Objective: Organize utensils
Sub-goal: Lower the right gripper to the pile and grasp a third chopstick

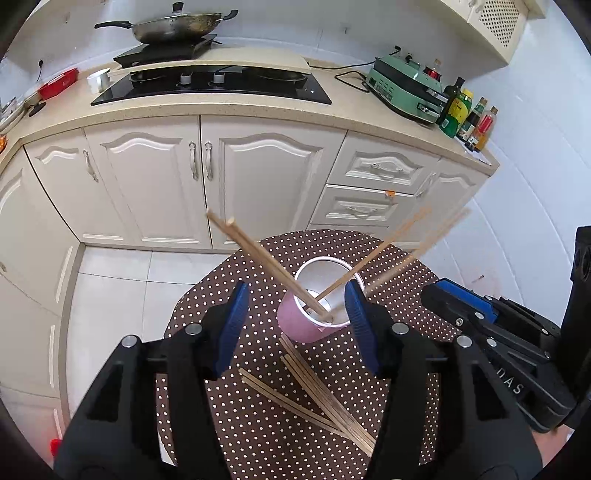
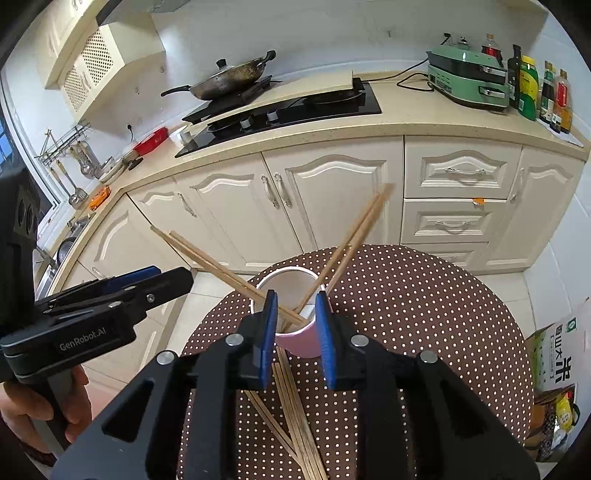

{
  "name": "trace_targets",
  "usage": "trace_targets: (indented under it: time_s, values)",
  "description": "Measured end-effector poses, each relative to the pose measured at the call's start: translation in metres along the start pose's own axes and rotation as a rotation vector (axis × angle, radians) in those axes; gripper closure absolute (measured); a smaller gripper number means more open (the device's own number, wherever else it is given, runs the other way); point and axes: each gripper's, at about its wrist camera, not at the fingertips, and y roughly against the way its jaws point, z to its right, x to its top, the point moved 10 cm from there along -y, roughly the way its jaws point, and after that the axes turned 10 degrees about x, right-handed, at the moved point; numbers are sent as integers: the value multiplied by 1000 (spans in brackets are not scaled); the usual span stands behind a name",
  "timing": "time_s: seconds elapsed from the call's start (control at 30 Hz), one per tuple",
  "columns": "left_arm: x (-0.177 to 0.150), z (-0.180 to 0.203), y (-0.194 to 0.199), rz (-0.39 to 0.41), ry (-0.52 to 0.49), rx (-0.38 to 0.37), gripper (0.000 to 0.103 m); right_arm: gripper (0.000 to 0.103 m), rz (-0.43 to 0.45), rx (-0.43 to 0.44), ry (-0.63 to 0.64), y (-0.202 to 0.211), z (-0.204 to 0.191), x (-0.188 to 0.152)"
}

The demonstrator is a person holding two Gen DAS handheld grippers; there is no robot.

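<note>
So there's one round worktop (image 1: 258, 424) with a brown white-dotted cover, and one pink paper cup with a white inside (image 1: 301, 326) standing on it. Going left to right in the left wrist view: one pair of plain wooden chopsticks (image 1: 266, 266) leans out of the cup toward the left, tips down at the cup bottom, and a second pair of wooden chopsticks (image 1: 391, 247) leans out to the right, a bit blurred. That makes four sticks in the cup, crossing low inside it.

The left claw (image 1: 295, 325) has its two blue pads spread wide, one on each side of the cup, nothing pinched between them. The right claw (image 2: 295, 332) is only narrowly apart, pads framing the near rim of the cup, and it isn't gripping anything either.

In front of the cup, a loose bundle of wooden chopsticks (image 1: 325, 398) lies flat on the cover. I can make out at least six, but they overlap so an exact count is beyond me.

Behind it all: one wok with a lid (image 1: 173, 27) on the kitchen counter, and one green electric grill (image 1: 406, 86).
</note>
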Motion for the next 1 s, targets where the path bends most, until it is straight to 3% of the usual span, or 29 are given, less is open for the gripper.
trace_targets:
  time_s: [0.3, 0.63, 0.83, 1.0]
  values:
    - [-22, -11, 0, -20, 51, -10, 49, 82, -23, 16, -5, 6, 3, -18]
    - [-97, -27, -49, -208, 126, 26, 49, 82, -142, 31, -37, -19, 13, -73]
    - [-152, -23, -88, -327, 93, 79, 50, 82, -205, 43, -48, -33, 21, -97]
    - [-172, -19, -108, -375, 85, 115, 50, 82, -243, 49, -56, -42, 29, -110]
